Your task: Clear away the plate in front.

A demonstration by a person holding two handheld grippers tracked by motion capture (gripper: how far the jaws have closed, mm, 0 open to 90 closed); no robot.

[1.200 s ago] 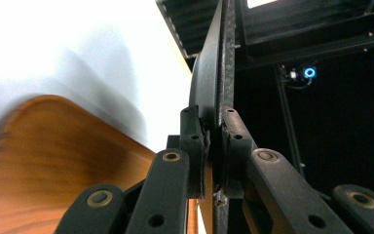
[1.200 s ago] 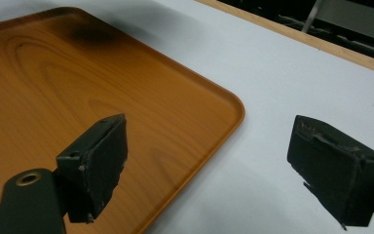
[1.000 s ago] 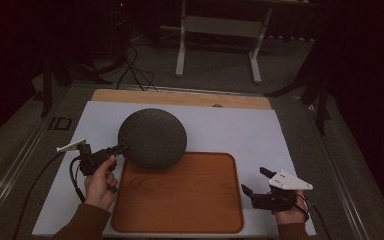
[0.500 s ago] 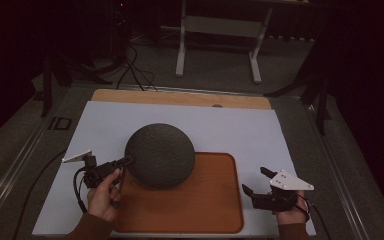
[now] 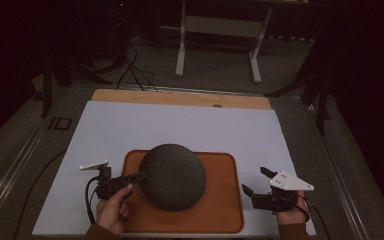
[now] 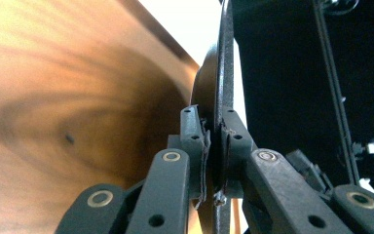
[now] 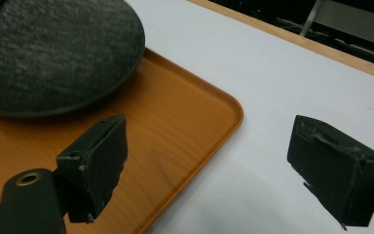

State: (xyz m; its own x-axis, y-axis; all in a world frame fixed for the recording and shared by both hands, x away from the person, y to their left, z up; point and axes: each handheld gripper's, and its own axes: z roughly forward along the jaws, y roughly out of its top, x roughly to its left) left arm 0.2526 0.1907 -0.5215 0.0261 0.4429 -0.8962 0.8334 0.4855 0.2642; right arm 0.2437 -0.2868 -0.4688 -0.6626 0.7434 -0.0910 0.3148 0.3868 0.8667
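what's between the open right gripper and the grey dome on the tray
Only bare tray surface separates the right gripper from the grey dome; the high view shows this, and the right gripper view agrees.

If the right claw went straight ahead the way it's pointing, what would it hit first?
Probably the right rim of the wooden tray, since the open right claw points up-left toward it. The dark domed object lies farther on. Depth is unclear, so this is a guess.

Dome on the tray, tray on the table's near half, between both grippers.
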